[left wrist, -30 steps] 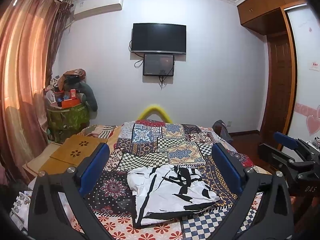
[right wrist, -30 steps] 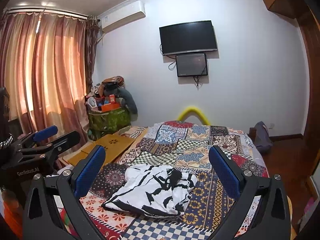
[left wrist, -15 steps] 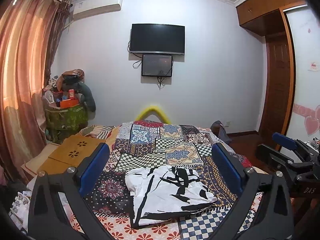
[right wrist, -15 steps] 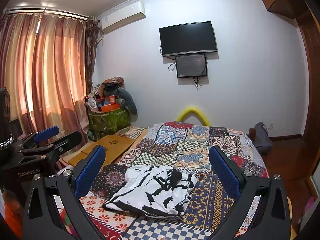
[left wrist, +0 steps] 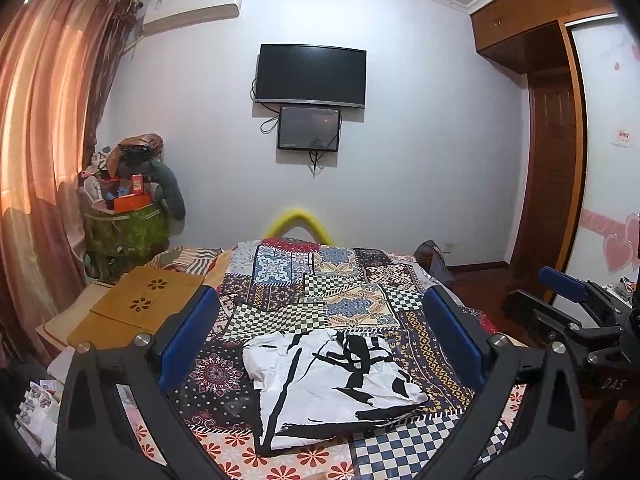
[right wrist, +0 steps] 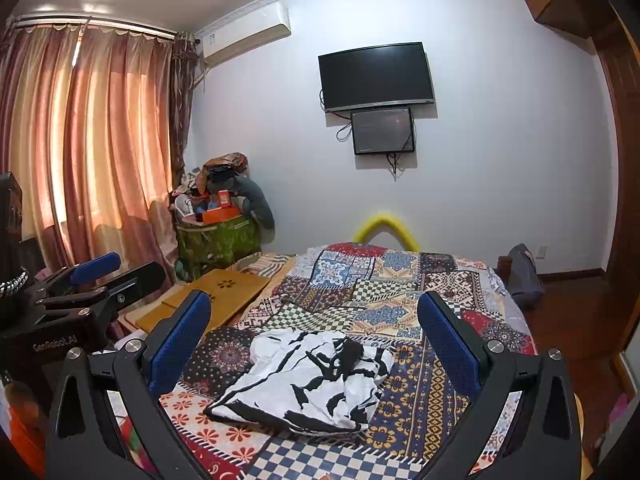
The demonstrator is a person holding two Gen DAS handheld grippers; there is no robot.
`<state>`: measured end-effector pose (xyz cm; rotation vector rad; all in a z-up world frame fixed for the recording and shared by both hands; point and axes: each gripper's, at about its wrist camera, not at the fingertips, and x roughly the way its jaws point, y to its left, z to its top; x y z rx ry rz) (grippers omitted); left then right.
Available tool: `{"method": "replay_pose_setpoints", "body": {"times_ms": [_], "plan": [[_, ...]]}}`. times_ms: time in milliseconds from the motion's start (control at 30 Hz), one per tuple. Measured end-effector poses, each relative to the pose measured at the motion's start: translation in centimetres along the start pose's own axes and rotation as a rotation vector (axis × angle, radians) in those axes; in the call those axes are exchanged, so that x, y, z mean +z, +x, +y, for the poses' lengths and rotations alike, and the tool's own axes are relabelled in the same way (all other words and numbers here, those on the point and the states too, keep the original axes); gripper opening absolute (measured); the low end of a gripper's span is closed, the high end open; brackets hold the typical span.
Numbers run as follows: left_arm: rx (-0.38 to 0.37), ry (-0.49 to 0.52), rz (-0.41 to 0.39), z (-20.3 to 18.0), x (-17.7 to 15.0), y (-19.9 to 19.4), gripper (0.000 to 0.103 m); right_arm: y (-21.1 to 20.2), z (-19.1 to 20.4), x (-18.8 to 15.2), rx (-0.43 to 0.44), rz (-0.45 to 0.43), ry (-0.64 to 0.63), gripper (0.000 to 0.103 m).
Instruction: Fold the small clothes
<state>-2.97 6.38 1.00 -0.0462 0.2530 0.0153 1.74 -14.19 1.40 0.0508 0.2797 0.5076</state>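
Observation:
A small white garment with black brush-stroke print (left wrist: 328, 384) lies crumpled on the patchwork bedspread (left wrist: 320, 280), near the bed's front edge. It also shows in the right wrist view (right wrist: 308, 380). My left gripper (left wrist: 320, 336) is open and empty, held above and in front of the garment. My right gripper (right wrist: 312, 336) is open and empty, likewise above it. The right gripper shows at the right edge of the left wrist view (left wrist: 576, 304). The left gripper shows at the left of the right wrist view (right wrist: 92, 284).
A wooden lap desk (left wrist: 136, 308) lies at the bed's left side. A green bin piled with clutter (left wrist: 124, 224) stands by the curtains (left wrist: 44, 140). A yellow curved bar (left wrist: 300, 220) rises at the bed's far end. A dark bag (right wrist: 524, 272) sits at the right.
Both grippers have tilted slightly; the garment sits a little lower in the left wrist view. Both stay open and the garment has not moved.

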Motion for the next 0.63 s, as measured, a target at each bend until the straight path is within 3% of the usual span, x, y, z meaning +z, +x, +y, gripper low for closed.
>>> {"method": "replay_pose_setpoints", "body": {"times_ms": [633], "plan": [[-0.007, -0.002, 0.013, -0.01, -0.38, 0.35, 0.103, 0.66, -0.03, -0.42, 0.006, 0.023, 0.011, 0.103]]}}
